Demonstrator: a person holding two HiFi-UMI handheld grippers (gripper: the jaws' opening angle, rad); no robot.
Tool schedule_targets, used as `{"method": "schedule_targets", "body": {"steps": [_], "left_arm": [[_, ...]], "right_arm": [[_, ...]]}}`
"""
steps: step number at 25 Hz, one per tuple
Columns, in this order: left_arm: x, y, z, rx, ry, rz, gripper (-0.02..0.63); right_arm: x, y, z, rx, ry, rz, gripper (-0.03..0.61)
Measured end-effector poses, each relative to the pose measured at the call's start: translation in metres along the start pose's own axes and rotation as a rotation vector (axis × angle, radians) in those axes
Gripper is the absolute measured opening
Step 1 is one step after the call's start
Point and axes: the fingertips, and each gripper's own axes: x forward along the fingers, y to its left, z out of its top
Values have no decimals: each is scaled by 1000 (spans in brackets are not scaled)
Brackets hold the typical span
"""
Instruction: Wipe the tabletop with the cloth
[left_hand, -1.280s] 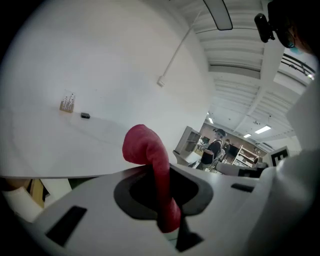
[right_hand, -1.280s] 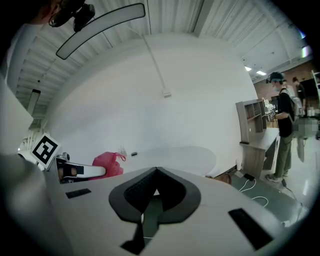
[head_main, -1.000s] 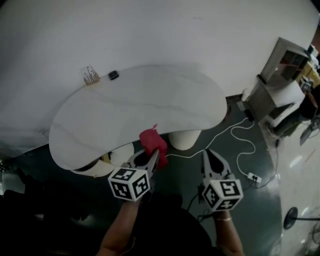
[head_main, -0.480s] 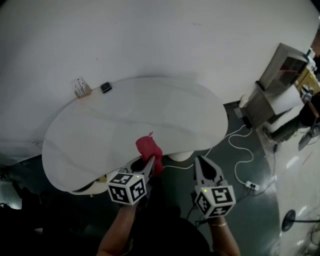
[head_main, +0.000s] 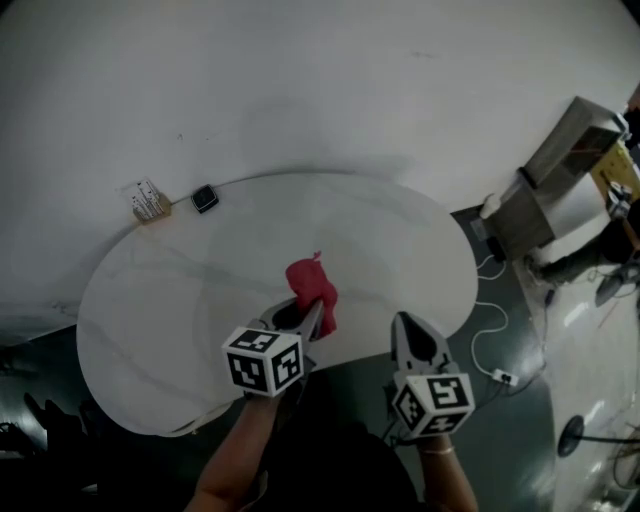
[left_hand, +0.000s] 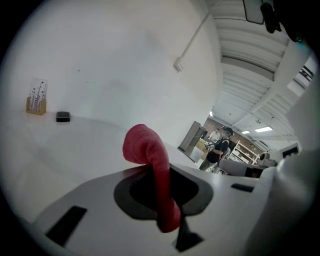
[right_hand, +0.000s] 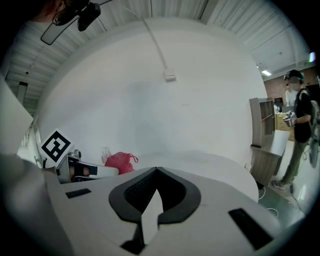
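The left hand-held gripper (head_main: 312, 315) is clamping the tail of the red cloth (head_main: 310, 280). The crumpled bulk is poking forward past the tips along the jaws' line, over the near-middle of the bench (head_main: 150, 330); whether it is touching, I cannot tell. The right hand-held gripper (head_main: 403, 325), jaws together on nothing, is hovering at the bench's near edge, farther from the cloth.

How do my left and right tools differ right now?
The left tool is shut on the red cloth; the right tool is shut on nothing. The left tool reaches over the tabletop; the right tool sits back at its near edge. Both point the same way, away from the person.
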Motion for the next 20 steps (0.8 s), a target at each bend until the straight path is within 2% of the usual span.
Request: {"method": "schedule_targets", "body": {"steps": [5, 11, 20], "left_arm": [[28, 19, 21, -8, 32, -35, 51], [65, 25, 29, -14, 84, -61, 51], [134, 4, 27, -1, 202, -136, 51]], "right_arm": [[31, 1, 10, 6, 4, -33, 3], [60, -8, 17, -7, 24, -40, 2], [95, -29, 24, -13, 56, -22, 3]]}}
